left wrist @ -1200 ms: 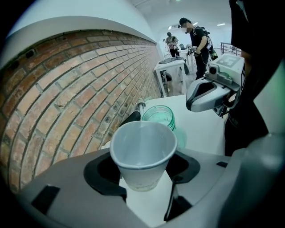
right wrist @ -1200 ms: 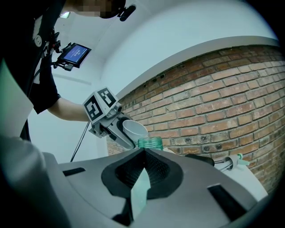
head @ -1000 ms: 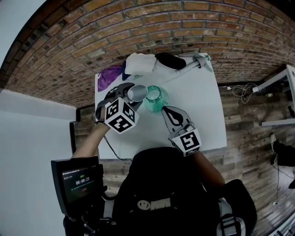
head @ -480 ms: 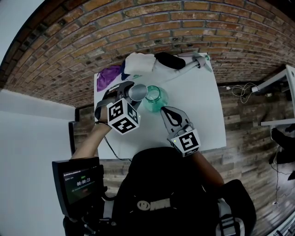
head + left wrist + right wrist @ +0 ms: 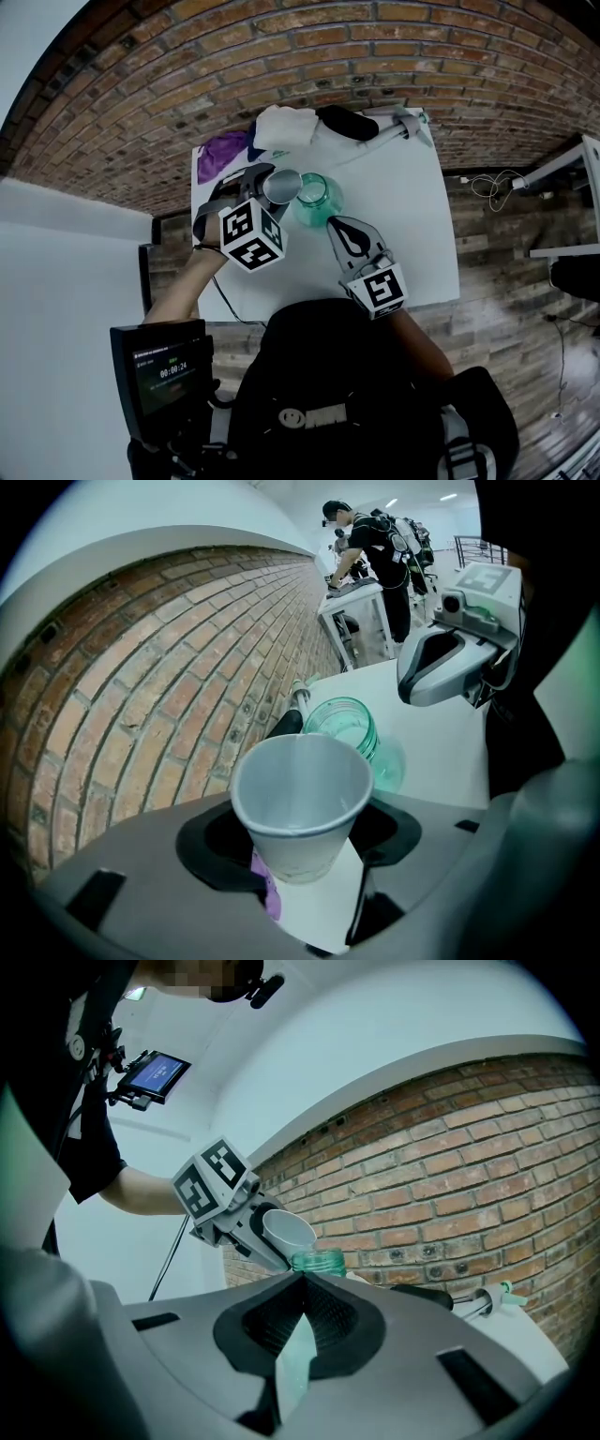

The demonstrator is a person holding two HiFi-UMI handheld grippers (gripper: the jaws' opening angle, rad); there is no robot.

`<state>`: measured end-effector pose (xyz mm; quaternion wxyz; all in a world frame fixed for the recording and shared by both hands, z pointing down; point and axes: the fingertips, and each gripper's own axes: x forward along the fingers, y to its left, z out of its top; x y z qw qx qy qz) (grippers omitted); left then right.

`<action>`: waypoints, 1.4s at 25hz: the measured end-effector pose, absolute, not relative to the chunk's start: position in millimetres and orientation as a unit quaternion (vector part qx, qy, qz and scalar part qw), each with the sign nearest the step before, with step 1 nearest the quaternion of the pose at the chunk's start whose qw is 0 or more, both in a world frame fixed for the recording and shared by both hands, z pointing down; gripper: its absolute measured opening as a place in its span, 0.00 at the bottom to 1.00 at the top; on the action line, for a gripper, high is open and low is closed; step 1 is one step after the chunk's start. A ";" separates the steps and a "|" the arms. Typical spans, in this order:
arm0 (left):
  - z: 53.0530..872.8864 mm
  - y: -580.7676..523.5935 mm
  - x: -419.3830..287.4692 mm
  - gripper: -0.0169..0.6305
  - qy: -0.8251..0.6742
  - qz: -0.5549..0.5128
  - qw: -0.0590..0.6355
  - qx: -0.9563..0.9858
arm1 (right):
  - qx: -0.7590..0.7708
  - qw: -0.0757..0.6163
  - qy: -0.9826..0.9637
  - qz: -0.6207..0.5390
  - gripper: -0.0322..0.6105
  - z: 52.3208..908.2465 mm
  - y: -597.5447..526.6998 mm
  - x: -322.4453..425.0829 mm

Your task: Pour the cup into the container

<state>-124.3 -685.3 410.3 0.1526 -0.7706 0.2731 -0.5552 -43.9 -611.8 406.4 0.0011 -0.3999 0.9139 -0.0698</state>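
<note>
white table, brick wall behind: keep left gripper clenched on cup, lip over jar mouth, tip slowly; leave right gripper closed, empty, near jar.

Grey left gripper and right gripper, black-lined jaws, black-and-white marker cubes, black short sleeve

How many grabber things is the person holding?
2. The left hand-held gripper holds the white cup, tilted by the green jar. The right hand-held gripper, shut and empty, sits near that jar.
</note>
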 end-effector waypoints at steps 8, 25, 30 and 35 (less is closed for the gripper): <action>409.9 -686.7 -124.4 0.46 0.272 -0.559 0.160 -0.767 | -0.401 0.006 0.913 -0.072 0.05 403.7 -611.3 -44.5; 409.7 -685.9 -125.5 0.46 0.269 -0.568 0.169 -0.759 | -0.399 0.011 0.914 -0.070 0.05 400.6 -609.4 -46.8; 410.2 -686.1 -125.5 0.46 0.268 -0.571 0.175 -0.756 | -0.399 0.012 0.914 -0.070 0.05 400.9 -609.7 -47.0; 410.2 -686.5 -126.2 0.46 0.267 -0.575 0.180 -0.752 | -0.398 0.011 0.915 -0.069 0.05 401.1 -609.7 -47.6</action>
